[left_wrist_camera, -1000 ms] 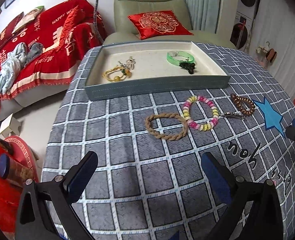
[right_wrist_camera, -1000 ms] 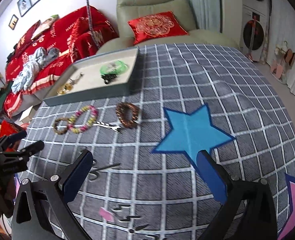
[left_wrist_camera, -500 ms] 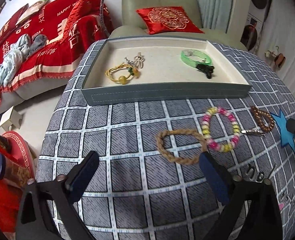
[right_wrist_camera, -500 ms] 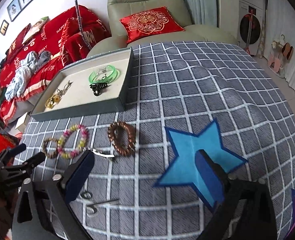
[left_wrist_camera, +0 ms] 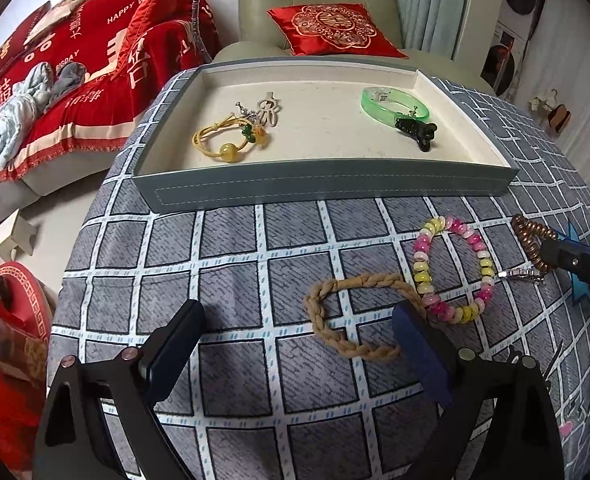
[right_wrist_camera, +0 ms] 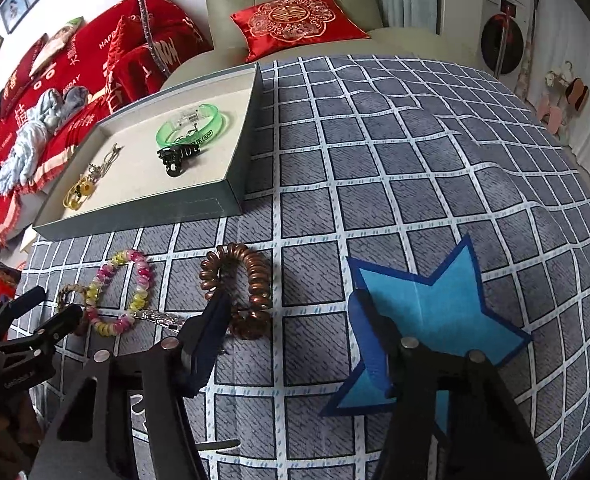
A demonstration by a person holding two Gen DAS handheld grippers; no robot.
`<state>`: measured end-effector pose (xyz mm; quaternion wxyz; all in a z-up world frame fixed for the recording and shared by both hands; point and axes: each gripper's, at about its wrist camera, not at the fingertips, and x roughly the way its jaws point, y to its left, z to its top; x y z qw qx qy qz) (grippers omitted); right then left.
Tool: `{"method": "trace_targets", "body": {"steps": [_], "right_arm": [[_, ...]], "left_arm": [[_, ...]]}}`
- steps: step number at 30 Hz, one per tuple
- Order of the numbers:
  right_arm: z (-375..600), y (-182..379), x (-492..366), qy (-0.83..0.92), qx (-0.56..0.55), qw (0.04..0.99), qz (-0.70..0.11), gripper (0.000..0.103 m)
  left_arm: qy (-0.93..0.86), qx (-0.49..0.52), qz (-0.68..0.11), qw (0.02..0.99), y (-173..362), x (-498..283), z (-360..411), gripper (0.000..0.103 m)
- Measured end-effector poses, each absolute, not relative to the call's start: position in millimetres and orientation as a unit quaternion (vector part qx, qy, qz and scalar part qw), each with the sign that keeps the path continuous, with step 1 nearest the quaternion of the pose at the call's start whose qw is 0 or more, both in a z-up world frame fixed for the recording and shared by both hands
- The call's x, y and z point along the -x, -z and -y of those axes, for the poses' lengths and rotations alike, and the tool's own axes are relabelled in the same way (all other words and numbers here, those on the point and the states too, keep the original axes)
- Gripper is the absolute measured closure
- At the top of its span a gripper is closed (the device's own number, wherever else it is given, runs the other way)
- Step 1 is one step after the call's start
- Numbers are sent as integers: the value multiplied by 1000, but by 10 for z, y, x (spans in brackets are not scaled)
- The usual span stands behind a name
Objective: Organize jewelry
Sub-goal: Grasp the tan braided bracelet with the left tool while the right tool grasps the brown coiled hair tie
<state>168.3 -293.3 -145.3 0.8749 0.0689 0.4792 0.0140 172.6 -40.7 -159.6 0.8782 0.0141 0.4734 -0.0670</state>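
Left wrist view: the left gripper [left_wrist_camera: 297, 334] hangs spread wide, its right finger over the braided bracelet [left_wrist_camera: 355, 316] lying near the tray [left_wrist_camera: 323, 188]; straddle one strand, then close

Right wrist view: the right gripper [right_wrist_camera: 291, 320], jaws apart, nears the copper coil bracelet [right_wrist_camera: 239, 290]; centre before pinching

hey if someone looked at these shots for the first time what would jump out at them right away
Probably the grey tray at the far side of the checked tablecloth, already holding a green bangle, a black hair claw and a yellow cord bracelet. In front of it, loose on the cloth, lie a braided rope bracelet, a pink-and-yellow bead bracelet and a brown spiral hair tie. Both the left gripper and right gripper are open over them.
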Motion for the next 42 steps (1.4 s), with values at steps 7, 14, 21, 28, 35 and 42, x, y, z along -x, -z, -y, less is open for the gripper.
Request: {"method": "trace_targets", "body": {"steps": [7, 14, 21, 28, 35, 42], "right_arm": [[2905, 1443, -1709, -29, -89, 870, -484, 59], [2872, 1430, -1700, -27, -95, 868, -487, 91], [2942, 1340, -1599, -23, -110, 869, -481, 91], [2989, 1161, -1471, -25, -121, 874, -470, 91], [2917, 1007, -1378, -31, -116, 880, -460, 91], [2795, 832, -1308, -43, -107, 887, -446, 91]], "left_arm": [[84, -21, -459, 884, 1560, -1677, 466, 18], [102, -30, -451, 886, 1503, -1639, 521, 76], [120, 14, -458, 881, 1457, -1594, 388, 78], [132, 22, -441, 888, 1266, -1487, 301, 78], [141, 29, -420, 896, 1041, -1375, 210, 78], [150, 24, -405, 902, 876, -1305, 150, 79]]}}
